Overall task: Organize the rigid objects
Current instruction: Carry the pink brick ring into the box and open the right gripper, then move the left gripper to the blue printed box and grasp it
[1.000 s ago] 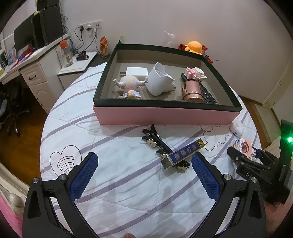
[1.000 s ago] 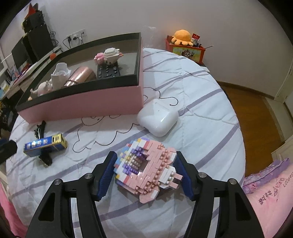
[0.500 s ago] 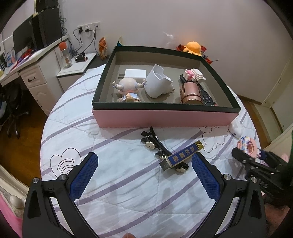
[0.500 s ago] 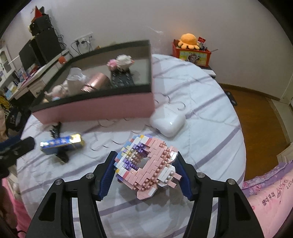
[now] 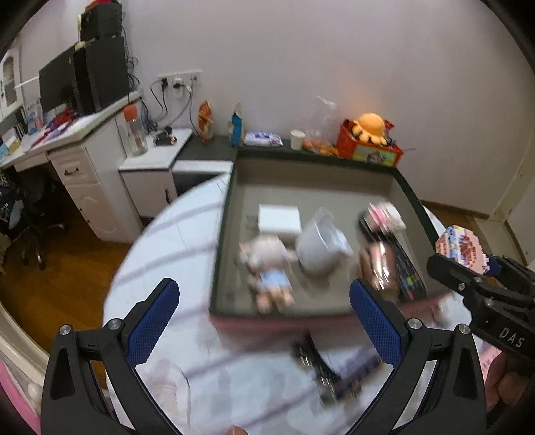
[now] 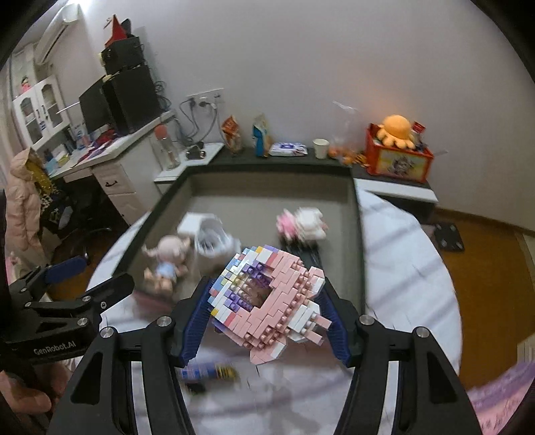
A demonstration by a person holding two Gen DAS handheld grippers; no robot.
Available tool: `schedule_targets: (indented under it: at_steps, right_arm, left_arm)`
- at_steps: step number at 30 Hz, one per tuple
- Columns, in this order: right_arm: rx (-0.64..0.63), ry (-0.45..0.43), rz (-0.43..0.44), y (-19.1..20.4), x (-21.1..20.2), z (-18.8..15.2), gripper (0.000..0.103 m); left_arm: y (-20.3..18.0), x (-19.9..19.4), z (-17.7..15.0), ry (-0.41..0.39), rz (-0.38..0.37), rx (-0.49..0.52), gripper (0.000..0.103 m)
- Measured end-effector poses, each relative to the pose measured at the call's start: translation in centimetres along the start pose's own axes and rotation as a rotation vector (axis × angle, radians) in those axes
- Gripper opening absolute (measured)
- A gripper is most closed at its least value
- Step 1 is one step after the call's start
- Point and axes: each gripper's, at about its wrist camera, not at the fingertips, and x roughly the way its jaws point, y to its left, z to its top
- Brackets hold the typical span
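The studded plastic brick model [image 6: 267, 297] looks glossy; the quilted cloth bedspread [image 6: 411, 267] and grey box lining [image 5: 321, 190] look matt.

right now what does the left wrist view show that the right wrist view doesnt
Only the left wrist view: the open left gripper from behind, with nothing between its pads, and a remote in the box.

Only the right wrist view: the block toy close up, clamped in the right gripper, and a wall air conditioner.

Both: the box, the doll, the white cup, the orange plush.
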Motion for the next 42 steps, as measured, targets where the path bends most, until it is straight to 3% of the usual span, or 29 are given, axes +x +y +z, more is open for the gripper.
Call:
schedule_targets:
  at_steps: [9,14,19,21,23,32,36,38,42]
  right_arm:
    - [-0.007,0.066,0.033,0.3,8.1,5.4,0.062]
    - [-0.028,0.136,0.022,0.5,12.2,6.9,0.062]
    - [-0.046,0.178,0.013,1.0,13.8,6.6,0.063]
    - [-0.046,0.181,0.009,1.0,13.5,6.5,0.064]
    - [-0.036,0.166,0.01,0.8,13.0,6.3,0.081]
    - [0.031,0.027,0.011,-0.5,6.9,5.8,0.089]
    - [0.079,-0.015,-0.01,-1.6,3.1,4.2,0.092]
    - [0.094,-0.028,-0.02,-1.9,1.3,3.0,0.103]
    - [0.108,-0.047,-0.02,-1.9,-1.6,0.7,0.103]
  left_arm:
    - [2.3,5.4,5.2,0.003,0.063,-0.015,0.103]
    - [3.0,7.1,5.5,0.018,0.067,-0.031,0.103]
    - [3.4,7.5,5.1,0.029,0.073,-0.037,0.103]
    - [3.5,7.4,5.0,0.031,0.073,-0.042,0.103]
    - [3.6,6.9,4.8,0.028,0.073,-0.043,0.103]
    - [3.3,2.6,3.6,-0.02,0.051,-0.052,0.103]
    - [2.3,0.2,2.3,-0.038,0.029,-0.039,0.103]
    - [1.7,-0.8,1.6,-0.04,0.019,-0.03,0.103]
    - [0.5,-2.7,0.0,-0.037,-0.002,-0.014,0.103]
